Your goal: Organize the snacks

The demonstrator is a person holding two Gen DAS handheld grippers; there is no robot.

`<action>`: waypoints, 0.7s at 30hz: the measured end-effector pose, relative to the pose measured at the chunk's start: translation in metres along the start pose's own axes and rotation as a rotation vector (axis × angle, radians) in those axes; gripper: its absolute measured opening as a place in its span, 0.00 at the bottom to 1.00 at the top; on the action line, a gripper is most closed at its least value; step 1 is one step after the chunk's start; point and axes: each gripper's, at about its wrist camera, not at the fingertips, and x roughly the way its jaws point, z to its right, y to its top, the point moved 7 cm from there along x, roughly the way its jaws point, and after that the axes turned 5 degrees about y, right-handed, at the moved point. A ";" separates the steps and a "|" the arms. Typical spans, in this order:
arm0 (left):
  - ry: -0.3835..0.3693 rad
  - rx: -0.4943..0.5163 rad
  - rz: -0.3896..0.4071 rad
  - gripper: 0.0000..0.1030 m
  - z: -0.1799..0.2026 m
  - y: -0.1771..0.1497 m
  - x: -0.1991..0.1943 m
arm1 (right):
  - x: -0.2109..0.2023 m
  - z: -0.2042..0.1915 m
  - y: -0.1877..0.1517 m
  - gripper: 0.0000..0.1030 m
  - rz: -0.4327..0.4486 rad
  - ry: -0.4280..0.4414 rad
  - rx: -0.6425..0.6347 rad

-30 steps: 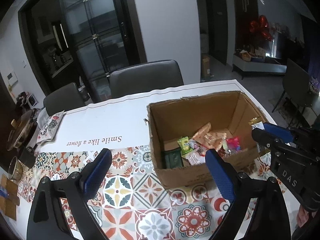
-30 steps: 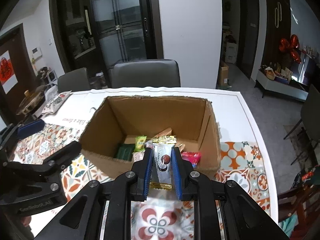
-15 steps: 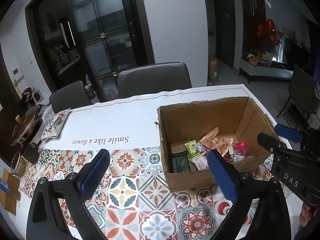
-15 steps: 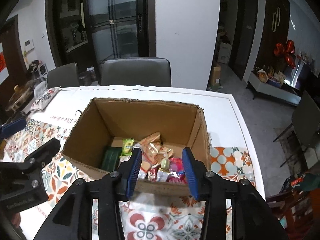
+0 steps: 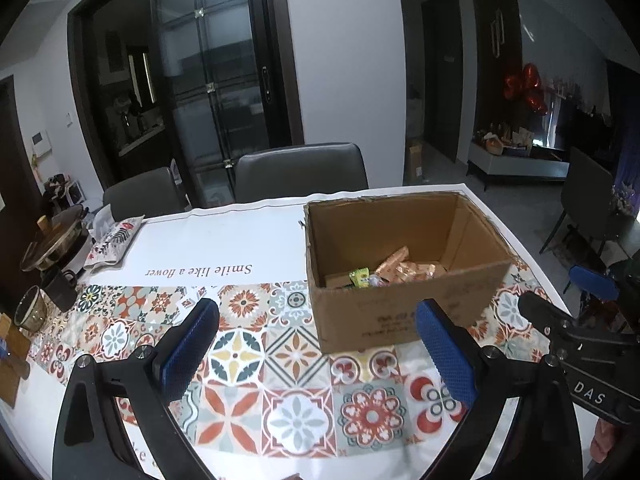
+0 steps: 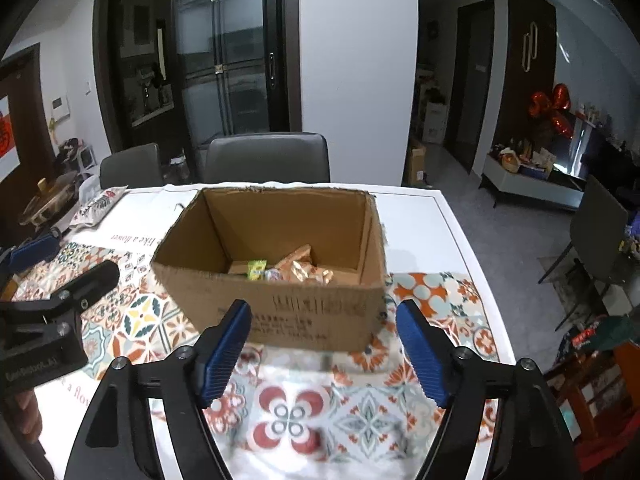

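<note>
With snacks [image 6: 294,268] heaped in the box [image 6: 280,304] near the table's [image 5: 224,240] far right corner, both grippers hang empty over the patterned near half, the right gripper [image 6: 324,344] with jaws opening on nothing, the left gripper [image 5: 318,344] with jaws spread wide. The step in hand looks like a release into the box; next likely calls for finding another snack, none visible on the table. The near half offers free room, the right edge close by.

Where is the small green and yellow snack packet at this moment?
The small green and yellow snack packet lies inside the open brown cardboard box, left of the orange foil wrappers, in both wrist views.
</note>
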 end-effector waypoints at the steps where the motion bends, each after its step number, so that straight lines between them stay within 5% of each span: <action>1: -0.001 0.005 0.014 0.97 0.002 -0.005 -0.007 | -0.006 0.001 -0.007 0.76 0.006 -0.001 0.001; 21: -0.057 -0.022 0.101 1.00 0.025 -0.082 -0.095 | -0.091 0.022 -0.101 0.80 0.077 0.009 0.107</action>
